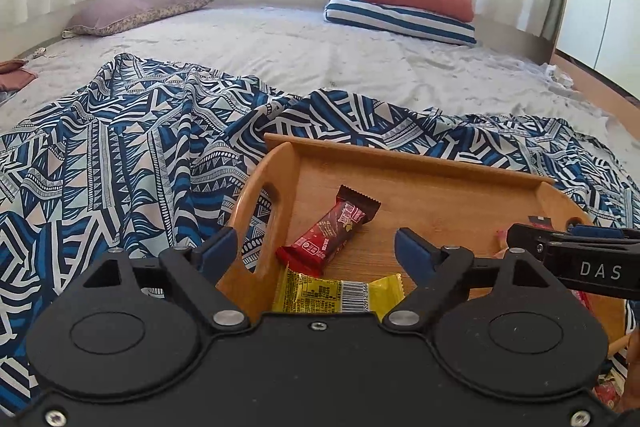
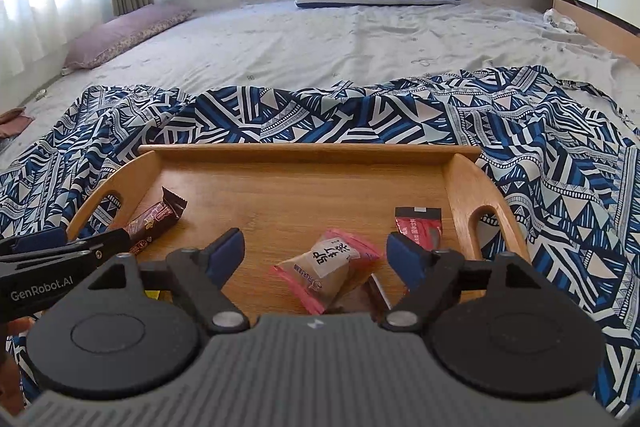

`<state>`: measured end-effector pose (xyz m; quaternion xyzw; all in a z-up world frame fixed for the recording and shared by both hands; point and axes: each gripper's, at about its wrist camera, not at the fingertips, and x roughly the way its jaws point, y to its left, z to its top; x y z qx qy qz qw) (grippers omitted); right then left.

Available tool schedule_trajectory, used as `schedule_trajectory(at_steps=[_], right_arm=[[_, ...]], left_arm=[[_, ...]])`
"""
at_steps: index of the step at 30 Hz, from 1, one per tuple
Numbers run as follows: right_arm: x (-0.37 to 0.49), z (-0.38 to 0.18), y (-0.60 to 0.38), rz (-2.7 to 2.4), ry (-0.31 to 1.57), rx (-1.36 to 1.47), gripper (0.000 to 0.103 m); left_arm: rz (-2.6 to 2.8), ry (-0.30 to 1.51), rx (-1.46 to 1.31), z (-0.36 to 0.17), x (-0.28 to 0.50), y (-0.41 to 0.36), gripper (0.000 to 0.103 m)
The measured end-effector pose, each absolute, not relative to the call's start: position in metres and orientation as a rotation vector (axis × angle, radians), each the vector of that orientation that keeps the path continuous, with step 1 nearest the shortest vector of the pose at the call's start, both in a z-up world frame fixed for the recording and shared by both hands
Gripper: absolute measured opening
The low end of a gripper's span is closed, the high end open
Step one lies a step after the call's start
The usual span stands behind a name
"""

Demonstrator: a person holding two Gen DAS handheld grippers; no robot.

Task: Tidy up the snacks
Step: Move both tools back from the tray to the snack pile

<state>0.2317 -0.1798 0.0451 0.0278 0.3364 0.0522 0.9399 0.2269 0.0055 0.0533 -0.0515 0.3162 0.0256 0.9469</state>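
Both tongs [image 1: 316,247] [image 2: 316,251] spread wide, level over wooden tray [image 2: 304,183]

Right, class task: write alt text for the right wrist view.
An open right gripper hovers over a wooden tray holding wrapped snacks: a pink packet, a red sachet and a brown bar. The tray sits on a patterned blue cloth on a bed.
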Motion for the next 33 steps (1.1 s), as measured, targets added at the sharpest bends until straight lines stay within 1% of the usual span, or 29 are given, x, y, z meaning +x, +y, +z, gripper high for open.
schedule_trajectory(at_steps=[6, 8, 10, 11, 22, 33], right_arm=[[0.206, 0.055, -0.180, 0.102, 0.648, 0.008, 0.094], [0.196, 0.058, -0.182, 0.103, 0.630, 0.001, 0.096], [0.186, 0.060, -0.184, 0.108, 0.614, 0.004, 0.102], [0.181, 0.061, -0.186, 0.114, 0.606, 0.006, 0.103], [0.129, 0.064, -0.199, 0.108, 0.550, -0.015, 0.103], [0.084, 0.054, -0.202, 0.084, 0.513, -0.104, 0.103]], left_arm=[[0.005, 0.636, -0.120, 0.067, 0.198, 0.005, 0.097], [-0.013, 0.635, -0.130, 0.069, 0.186, 0.005, 0.098], [-0.028, 0.629, -0.128, 0.071, 0.176, 0.004, 0.098], [-0.031, 0.623, -0.121, 0.072, 0.169, 0.003, 0.099], [-0.068, 0.602, -0.116, 0.080, 0.118, -0.002, 0.101], [-0.085, 0.629, -0.127, 0.064, 0.077, -0.009, 0.101]])
